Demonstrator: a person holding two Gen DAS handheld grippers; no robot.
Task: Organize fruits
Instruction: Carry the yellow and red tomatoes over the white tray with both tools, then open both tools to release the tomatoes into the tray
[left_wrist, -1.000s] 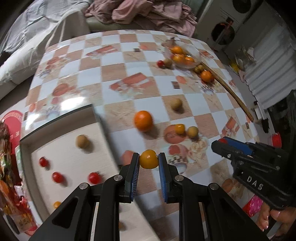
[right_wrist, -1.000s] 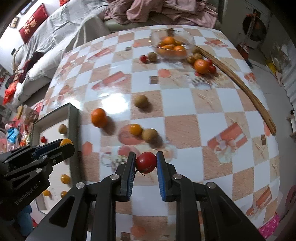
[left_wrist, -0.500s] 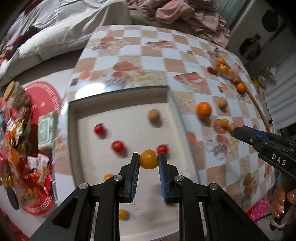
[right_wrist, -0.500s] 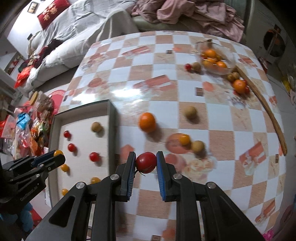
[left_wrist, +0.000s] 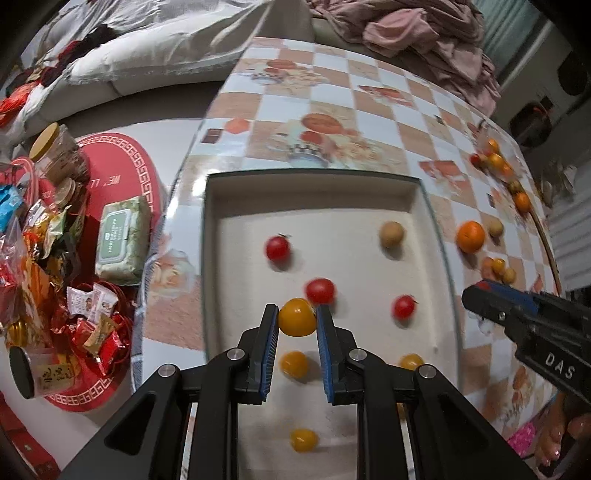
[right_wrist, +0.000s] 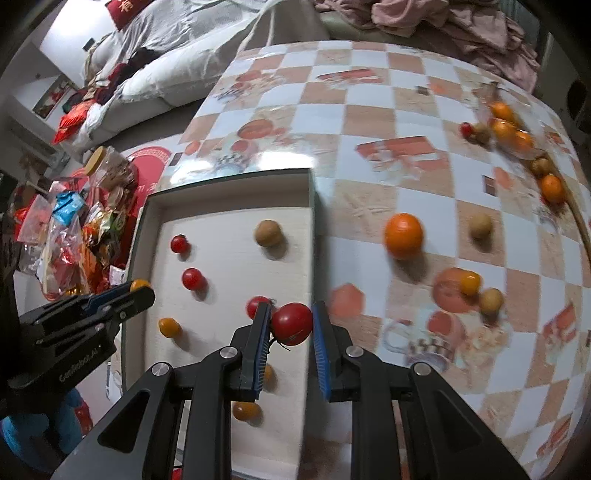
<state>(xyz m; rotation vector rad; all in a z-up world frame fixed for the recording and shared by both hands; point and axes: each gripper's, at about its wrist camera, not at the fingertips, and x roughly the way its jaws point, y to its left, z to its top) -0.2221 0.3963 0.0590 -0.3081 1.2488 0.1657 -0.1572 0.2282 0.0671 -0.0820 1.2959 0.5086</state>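
Observation:
My left gripper (left_wrist: 297, 320) is shut on a yellow tomato (left_wrist: 296, 317), held above the white tray (left_wrist: 310, 188), which holds red tomatoes (left_wrist: 277, 247), yellow ones (left_wrist: 294, 364) and a brown fruit (left_wrist: 391, 234). My right gripper (right_wrist: 291, 325) is shut on a red tomato (right_wrist: 292, 323) over the tray's right wall (right_wrist: 309, 236). In the right wrist view the left gripper (right_wrist: 122, 295) hangs over the tray's left side. An orange (right_wrist: 403, 235), a brown fruit (right_wrist: 480, 226) and small fruits (right_wrist: 470, 283) lie on the checkered table (right_wrist: 369, 110).
A glass bowl of oranges (right_wrist: 505, 127) with loose fruit beside it stands at the far right by a long wooden stick (right_wrist: 581, 225). Snack packets, jars and a wipes pack (left_wrist: 120, 236) crowd a red stool to the left. A sofa with clothes lies beyond.
Both grippers have carried their tomatoes leftward from the table toward the tray. The left one now hangs over the tray's middle, the right one over its right wall.

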